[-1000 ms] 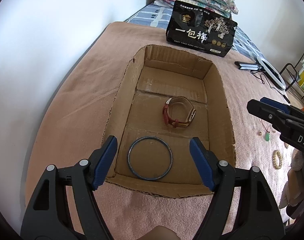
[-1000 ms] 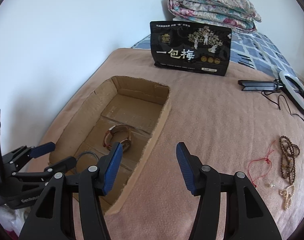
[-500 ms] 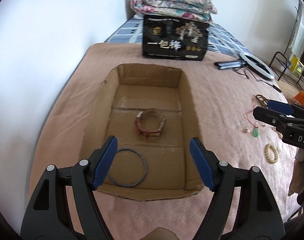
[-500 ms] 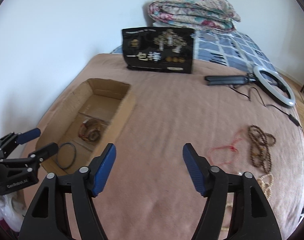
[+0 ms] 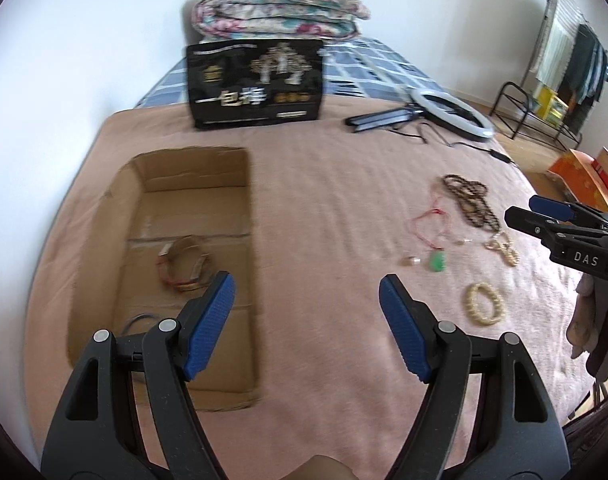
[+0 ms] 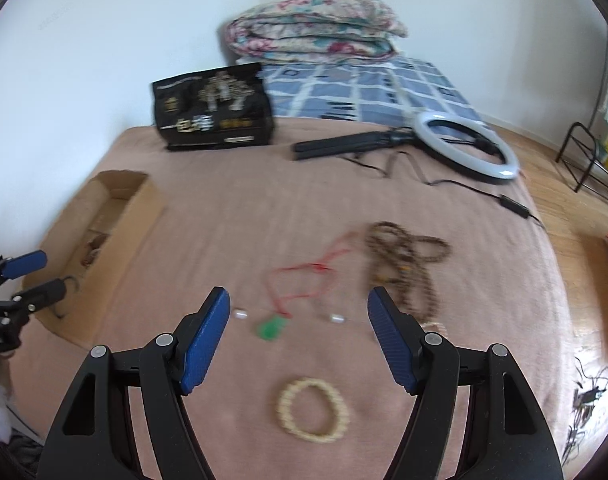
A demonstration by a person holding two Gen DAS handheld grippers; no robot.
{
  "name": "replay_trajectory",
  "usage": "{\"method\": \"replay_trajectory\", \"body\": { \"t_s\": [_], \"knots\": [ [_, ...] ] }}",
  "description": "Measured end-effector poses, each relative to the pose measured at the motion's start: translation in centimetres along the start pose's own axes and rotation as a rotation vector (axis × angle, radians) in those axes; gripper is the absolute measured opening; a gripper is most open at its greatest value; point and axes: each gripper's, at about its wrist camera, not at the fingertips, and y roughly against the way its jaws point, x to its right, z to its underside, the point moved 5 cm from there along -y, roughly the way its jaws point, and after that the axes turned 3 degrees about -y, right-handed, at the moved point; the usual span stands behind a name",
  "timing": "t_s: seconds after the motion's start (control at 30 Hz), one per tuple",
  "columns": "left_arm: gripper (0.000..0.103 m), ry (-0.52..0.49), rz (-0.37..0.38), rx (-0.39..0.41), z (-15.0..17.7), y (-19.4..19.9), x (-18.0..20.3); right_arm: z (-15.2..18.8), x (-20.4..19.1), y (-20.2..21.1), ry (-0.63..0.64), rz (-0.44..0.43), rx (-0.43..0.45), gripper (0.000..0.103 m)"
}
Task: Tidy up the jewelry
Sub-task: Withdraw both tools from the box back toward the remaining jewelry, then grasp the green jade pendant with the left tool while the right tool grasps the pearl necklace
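An open cardboard box lies on the pink bedspread and holds a brown watch and a thin bangle. My left gripper is open and empty above the box's right wall. My right gripper is open and empty above loose jewelry. Under it lie a cream bead bracelet, a green pendant on a red cord and brown prayer beads. The bracelet, pendant and prayer beads also show in the left wrist view.
A black printed bag stands at the back of the bedspread. A ring light with its folded stand and cable lies at the back right. A folded floral quilt lies behind. The bed edge drops off to the right.
Both grippers have swung to the right. The left has moved from over the box toward its right wall. The right has moved from beside the box to above the loose jewelry.
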Motion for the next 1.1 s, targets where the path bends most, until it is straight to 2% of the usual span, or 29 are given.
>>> {"method": "replay_trajectory", "body": {
  "t_s": [0.37,0.4,0.47,0.5,0.6,0.73,1.1],
  "knots": [
    [0.077,-0.119,0.101,-0.015,-0.8,-3.8,8.2,2.3,8.6,-0.9,-0.084,0.086,-0.035,0.071],
    [0.075,-0.140,0.113,-0.015,-0.8,-4.1,9.0,2.4,9.1,-1.1,-0.084,0.093,-0.040,0.071],
    [0.064,-0.180,0.134,-0.022,-0.6,-4.8,10.4,2.7,9.9,-1.3,-0.083,0.095,-0.054,0.071],
    [0.059,-0.206,0.146,-0.033,-0.5,-5.4,11.4,2.9,10.1,-1.5,-0.082,0.093,-0.061,0.071],
    [0.058,-0.234,0.182,-0.060,-0.3,-7.0,13.2,3.5,10.8,-2.0,-0.079,0.091,-0.080,0.071],
    [0.045,-0.277,0.200,-0.102,0.1,-9.2,14.9,4.1,11.2,-2.9,-0.079,0.071,-0.112,0.071],
    [0.039,-0.280,0.214,-0.161,-0.4,-13.7,15.0,5.7,10.9,-5.3,-0.042,0.031,-0.184,0.071]
  ]
}}
